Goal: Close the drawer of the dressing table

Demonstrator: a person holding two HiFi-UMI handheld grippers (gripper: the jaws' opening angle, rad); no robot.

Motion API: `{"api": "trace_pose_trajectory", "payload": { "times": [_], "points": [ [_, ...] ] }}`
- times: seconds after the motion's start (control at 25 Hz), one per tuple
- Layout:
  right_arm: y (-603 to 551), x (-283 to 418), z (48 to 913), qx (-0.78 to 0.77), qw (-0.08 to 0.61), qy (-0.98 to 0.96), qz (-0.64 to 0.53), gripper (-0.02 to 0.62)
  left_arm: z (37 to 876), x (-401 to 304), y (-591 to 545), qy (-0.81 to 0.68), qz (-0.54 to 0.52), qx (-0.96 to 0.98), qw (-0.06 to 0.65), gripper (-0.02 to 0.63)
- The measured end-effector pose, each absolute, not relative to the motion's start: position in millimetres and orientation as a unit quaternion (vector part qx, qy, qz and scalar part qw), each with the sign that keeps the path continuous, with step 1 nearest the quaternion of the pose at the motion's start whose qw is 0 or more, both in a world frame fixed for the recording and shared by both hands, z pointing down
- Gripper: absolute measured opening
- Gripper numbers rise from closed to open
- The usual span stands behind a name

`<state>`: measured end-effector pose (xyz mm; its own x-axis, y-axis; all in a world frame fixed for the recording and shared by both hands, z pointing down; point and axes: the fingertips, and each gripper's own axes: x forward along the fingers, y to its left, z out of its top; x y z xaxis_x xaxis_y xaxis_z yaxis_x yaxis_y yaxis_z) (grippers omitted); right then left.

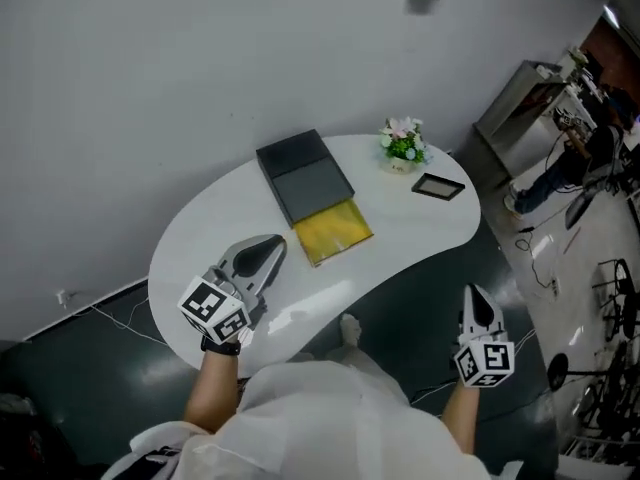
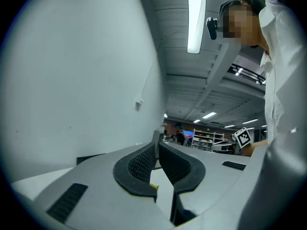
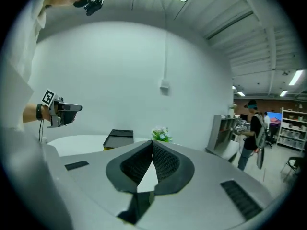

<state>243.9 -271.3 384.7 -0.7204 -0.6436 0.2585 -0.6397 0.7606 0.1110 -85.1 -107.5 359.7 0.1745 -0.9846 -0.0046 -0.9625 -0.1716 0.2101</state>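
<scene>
Your left tongs (image 1: 272, 249) hover over the near left part of the white kidney-shaped table (image 1: 420, 233), pointing towards the yellow drawer (image 1: 333, 231). They are close to it but not touching. In the left gripper view their ribbed black pads meet at the tips, so these tongs are together with nothing between them.

Your right tongs (image 1: 477, 295) hang off the table's near right edge, above the dark floor and well apart from the drawer. In the right gripper view their pads also meet at the tips, with nothing held.

The drawer stands pulled out of the dark grey flat box (image 1: 303, 176), which sits in the middle of the table. Its open yellow tray projects from the box's near end towards you.

Further back on the right, a small pot of pink and white flowers (image 1: 403, 143) stands near the table's far edge. A small black rectangular tray (image 1: 438, 186) lies just beside the pot, nearer to you.
</scene>
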Motion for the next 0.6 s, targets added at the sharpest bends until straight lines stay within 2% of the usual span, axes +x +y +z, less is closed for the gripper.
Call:
{"api": "trace_pose_trajectory", "payload": {
  "times": [0.28, 0.6],
  "points": [
    [-328.6, 128.8, 403.4, 0.151, 0.155, -0.976, -0.028, 0.009, 363.2, -100.3, -111.9, -0.722, -0.051, 0.687, 0.062, 0.035],
    [-352.6, 53.8, 409.6, 0.013, 0.153, -0.987, -0.047, 0.009, 362.7, -95.0, -107.7, -0.783, -0.039, 0.619, 0.056, 0.035]
  ]
}}
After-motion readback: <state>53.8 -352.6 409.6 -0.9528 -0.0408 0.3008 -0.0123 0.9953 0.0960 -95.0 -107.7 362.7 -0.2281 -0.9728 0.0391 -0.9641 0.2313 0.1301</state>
